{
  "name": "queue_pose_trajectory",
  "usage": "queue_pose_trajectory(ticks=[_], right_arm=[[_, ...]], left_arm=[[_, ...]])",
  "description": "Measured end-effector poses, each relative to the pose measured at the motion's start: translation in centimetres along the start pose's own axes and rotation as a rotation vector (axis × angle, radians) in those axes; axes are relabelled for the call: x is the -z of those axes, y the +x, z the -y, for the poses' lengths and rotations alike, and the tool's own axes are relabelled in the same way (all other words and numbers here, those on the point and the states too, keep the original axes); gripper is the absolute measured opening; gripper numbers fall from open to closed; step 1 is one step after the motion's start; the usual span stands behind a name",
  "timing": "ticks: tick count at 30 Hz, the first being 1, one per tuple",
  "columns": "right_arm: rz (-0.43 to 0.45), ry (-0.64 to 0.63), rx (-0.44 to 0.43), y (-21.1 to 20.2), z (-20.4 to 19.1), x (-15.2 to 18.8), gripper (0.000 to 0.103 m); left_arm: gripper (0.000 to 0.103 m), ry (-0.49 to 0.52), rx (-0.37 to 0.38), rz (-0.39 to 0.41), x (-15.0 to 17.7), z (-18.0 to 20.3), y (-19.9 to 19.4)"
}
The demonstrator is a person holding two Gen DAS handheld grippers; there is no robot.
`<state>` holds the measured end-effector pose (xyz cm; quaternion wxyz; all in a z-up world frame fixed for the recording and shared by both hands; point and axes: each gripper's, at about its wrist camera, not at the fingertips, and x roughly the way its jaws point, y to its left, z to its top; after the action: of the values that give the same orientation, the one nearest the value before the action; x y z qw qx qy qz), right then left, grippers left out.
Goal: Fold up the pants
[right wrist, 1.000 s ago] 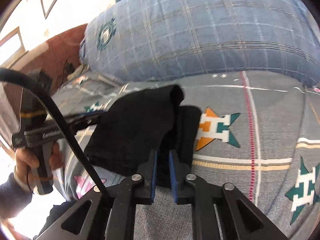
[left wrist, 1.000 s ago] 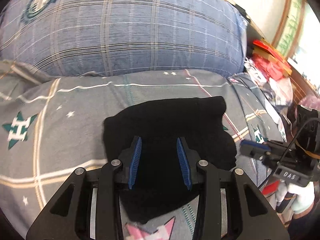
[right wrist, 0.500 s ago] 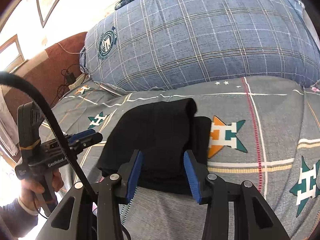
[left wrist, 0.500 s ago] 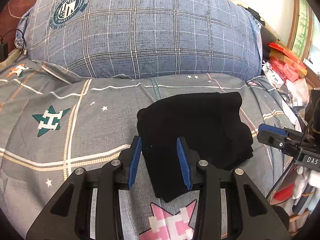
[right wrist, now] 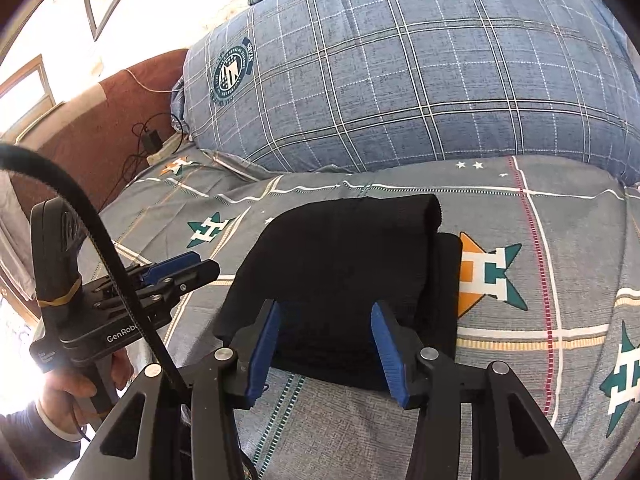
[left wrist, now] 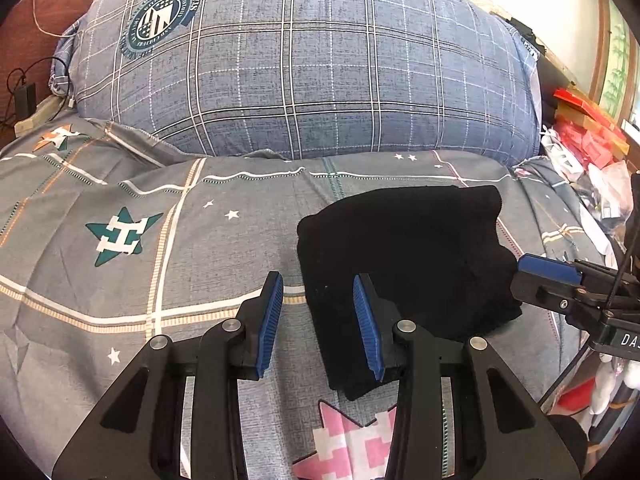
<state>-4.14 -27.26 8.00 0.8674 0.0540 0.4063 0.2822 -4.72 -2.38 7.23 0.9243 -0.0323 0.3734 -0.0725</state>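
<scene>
Pants, black, folded in a compact stack, lie on bed just below plaid pillow. Left tongs spread, empty, at pants' left edge. Right tongs opening, nothing pinched, over pants' near edge.

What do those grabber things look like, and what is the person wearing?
Both are black metal frames with ribbed blue pads. The left gripper has white "GenRobo" lettering and a yellow band on its handle; a black cable curves past. The hand shows a dark blue sleeve.
</scene>
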Motion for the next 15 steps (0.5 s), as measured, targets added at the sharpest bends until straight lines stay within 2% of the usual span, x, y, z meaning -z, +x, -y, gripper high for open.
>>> queue_pose_trajectory(ticks=[15], right_arm=[[-0.01, 0.009, 0.0, 0.9, 0.4, -0.1, 0.046]], left_arm=[[0.036, -0.011, -0.014, -0.02, 0.1, -0.2, 1.1]])
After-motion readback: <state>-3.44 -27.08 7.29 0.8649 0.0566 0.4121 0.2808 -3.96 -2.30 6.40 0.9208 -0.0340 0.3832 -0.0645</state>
